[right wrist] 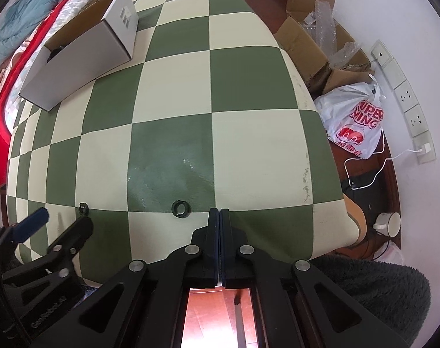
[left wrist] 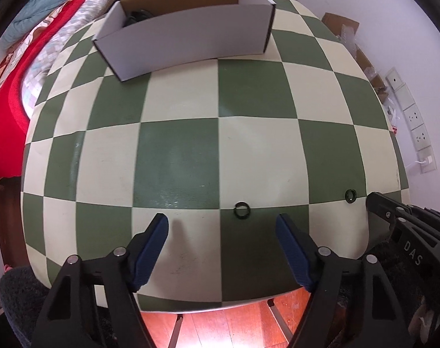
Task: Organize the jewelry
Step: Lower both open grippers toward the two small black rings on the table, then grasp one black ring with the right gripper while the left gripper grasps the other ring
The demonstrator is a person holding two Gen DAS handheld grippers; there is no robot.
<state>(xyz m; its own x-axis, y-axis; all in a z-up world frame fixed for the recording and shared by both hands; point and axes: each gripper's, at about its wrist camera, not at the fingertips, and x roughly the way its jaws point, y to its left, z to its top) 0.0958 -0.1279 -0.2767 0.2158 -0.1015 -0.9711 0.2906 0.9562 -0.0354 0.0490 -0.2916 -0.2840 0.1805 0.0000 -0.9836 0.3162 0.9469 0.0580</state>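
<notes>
Two small dark rings lie on the green-and-cream checked table (left wrist: 257, 156). One ring (left wrist: 242, 210) lies just ahead of my left gripper (left wrist: 222, 222), which is open with nothing between its blue pads. The other ring (left wrist: 350, 195) lies further right, close to the right gripper's tip. In the right wrist view, that second ring (right wrist: 180, 208) sits just left of my right gripper (right wrist: 219, 213), whose jaws are pressed together and hold nothing. The first ring (right wrist: 83, 208) shows at the left, near the left gripper. A white open cardboard box (left wrist: 188, 37) stands at the table's far side, with something dark inside.
A bed with a red and blue cover (left wrist: 14, 92) runs along the left. Right of the table are cardboard boxes (right wrist: 304, 43), a white plastic bag (right wrist: 356, 121), wall sockets with a cable (right wrist: 405, 98) and a white mug (right wrist: 389, 223) on the floor. A dark fleecy sleeve (right wrist: 379, 293) sits bottom right.
</notes>
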